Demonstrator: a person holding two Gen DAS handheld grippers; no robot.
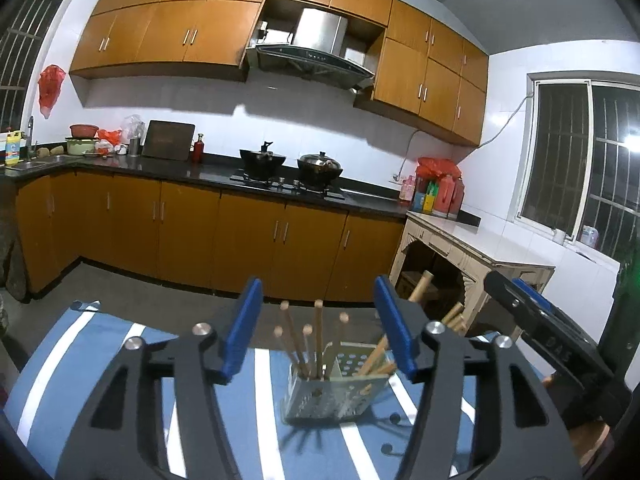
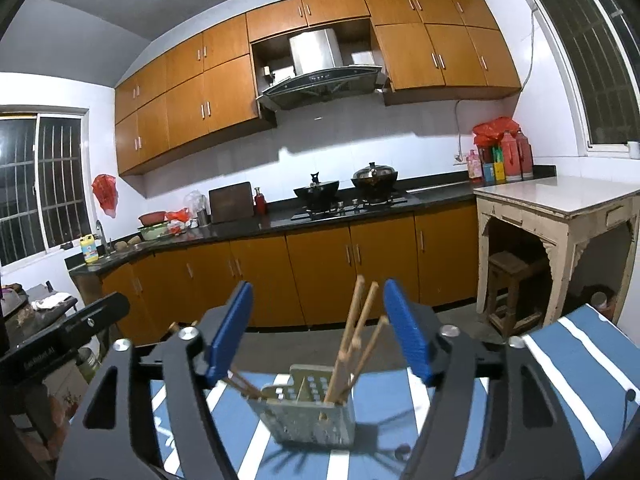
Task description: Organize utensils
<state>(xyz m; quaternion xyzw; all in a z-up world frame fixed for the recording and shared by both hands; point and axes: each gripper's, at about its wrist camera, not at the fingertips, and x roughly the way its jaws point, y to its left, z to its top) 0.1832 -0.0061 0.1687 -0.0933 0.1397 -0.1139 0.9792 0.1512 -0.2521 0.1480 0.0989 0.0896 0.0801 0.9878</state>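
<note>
At the left, the left gripper (image 1: 316,328) has its blue-padded fingers (image 1: 242,328) spread wide with nothing pressed between them. Ahead of it, a perforated grey metal utensil holder (image 1: 332,394) with two compartments stands upright on the table's blue cloth with white stripes (image 1: 80,360). Thin wooden chopsticks (image 1: 318,340) stand in its left compartment, and another bundle leans rightward out of the right one. Seen from the other side, the right gripper (image 2: 318,328) likewise has its fingers (image 2: 406,332) wide apart and touching nothing; the chopsticks rise between them, farther off, from the holder's right compartment. Behind runs a kitchen counter with orange wooden cabinets (image 2: 320,256).
</note>
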